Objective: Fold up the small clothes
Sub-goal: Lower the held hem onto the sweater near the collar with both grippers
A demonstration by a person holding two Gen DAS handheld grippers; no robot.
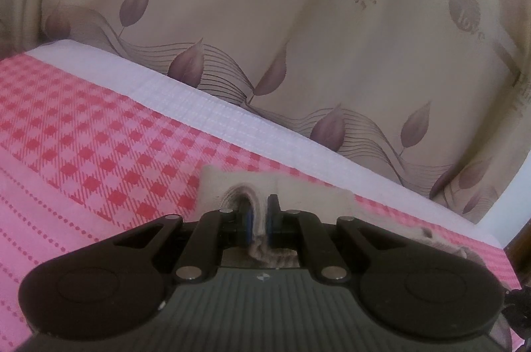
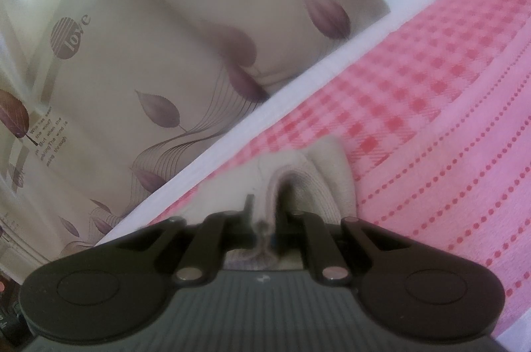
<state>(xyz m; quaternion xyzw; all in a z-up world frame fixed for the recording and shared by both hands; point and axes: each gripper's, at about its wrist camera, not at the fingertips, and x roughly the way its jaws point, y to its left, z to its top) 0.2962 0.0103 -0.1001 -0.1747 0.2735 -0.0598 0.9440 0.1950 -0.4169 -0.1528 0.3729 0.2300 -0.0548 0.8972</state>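
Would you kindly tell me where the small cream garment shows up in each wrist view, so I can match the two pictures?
Left wrist view: the cream garment sits low at centre, pinched in the left claw, lying on the pink checked bedspread.
Right wrist view: the garment sits low, right of centre, bunched in the right claw.
Shared landmark: the leaf-print curtain with its round "love" badge.
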